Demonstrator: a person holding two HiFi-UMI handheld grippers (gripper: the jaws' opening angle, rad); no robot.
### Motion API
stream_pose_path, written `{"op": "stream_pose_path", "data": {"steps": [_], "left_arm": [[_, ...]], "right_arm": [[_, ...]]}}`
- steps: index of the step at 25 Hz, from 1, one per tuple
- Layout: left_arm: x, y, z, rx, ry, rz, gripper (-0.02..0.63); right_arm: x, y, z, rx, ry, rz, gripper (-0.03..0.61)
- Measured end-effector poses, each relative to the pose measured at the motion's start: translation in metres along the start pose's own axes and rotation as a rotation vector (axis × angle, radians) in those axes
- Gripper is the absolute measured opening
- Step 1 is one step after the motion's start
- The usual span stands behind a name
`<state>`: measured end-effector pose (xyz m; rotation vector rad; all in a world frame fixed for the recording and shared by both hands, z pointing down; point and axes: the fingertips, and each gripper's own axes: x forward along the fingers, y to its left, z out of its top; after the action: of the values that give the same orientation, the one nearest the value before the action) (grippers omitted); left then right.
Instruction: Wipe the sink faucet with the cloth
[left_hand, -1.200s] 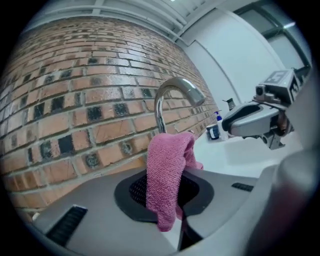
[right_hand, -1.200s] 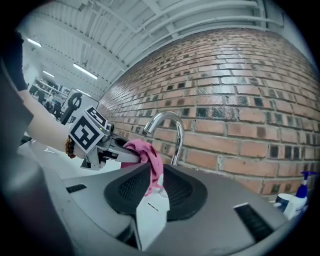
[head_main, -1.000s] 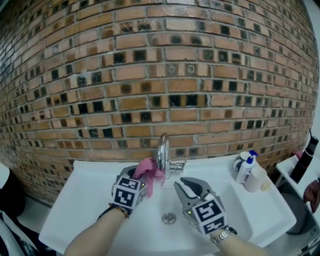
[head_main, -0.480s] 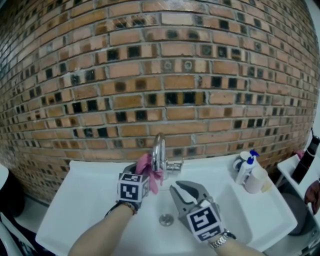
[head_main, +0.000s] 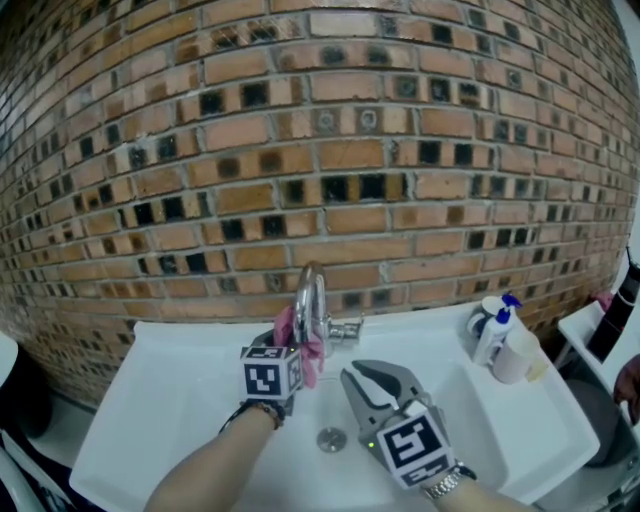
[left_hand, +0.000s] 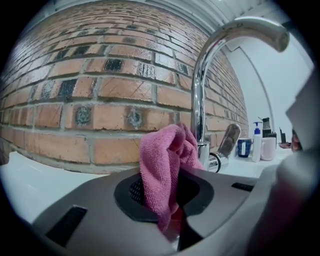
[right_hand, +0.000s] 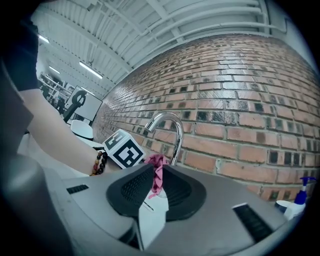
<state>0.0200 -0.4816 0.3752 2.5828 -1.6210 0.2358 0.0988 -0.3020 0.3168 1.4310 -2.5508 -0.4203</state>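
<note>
Looks mid-wipe: left gripper (left_hand: 167, 200) pinching the cloth (left_hand: 165, 160) at the faucet (left_hand: 200, 100) (right gripper (right_hand: 156, 192) just closing narrower, empty), next rub upward.

Left gripper (left_hand: 165, 192): smooth grey moulded shell, black rectangular slots, black ribbed pads (left_hand: 132, 192), left marker cube (head_main: 268, 378) white with black squares. Right gripper (right_hand: 157, 187): same grey shell, right marker cube (head_main: 413, 447) alike. Dark bead bracelet (right_hand: 98, 162) on left wrist; metal watch (head_main: 440, 487) on right wrist
</note>
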Motion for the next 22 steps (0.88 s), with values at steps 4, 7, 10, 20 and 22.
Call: {"op": "stream_pose_path", "data": {"steps": [4,7,10,20,22], "left_arm": [[0.007,-0.003,-0.004,-0.017,0.008,-0.002,0.061],[0.010,-0.003,-0.004,-0.027,0.010,0.001,0.061],[0.013,-0.002,-0.004,-0.070,-0.003,-0.003,0.060],[0.015,0.000,0.020,-0.070,-0.094,-0.027,0.054],[0.015,-0.001,0.027,-0.053,-0.112,-0.033,0.054]], "right_arm": [[0.000,-0.001,0.000,0.003,-0.001,0.004,0.057],[0.000,0.000,-0.001,0.005,0.000,0.008,0.055],[0.000,0.001,-0.001,0.005,0.000,0.014,0.054],[0.000,0.001,-0.001,0.011,-0.004,0.017,0.052],[0.001,0.001,-0.001,0.012,-0.004,0.018,0.052]]}}
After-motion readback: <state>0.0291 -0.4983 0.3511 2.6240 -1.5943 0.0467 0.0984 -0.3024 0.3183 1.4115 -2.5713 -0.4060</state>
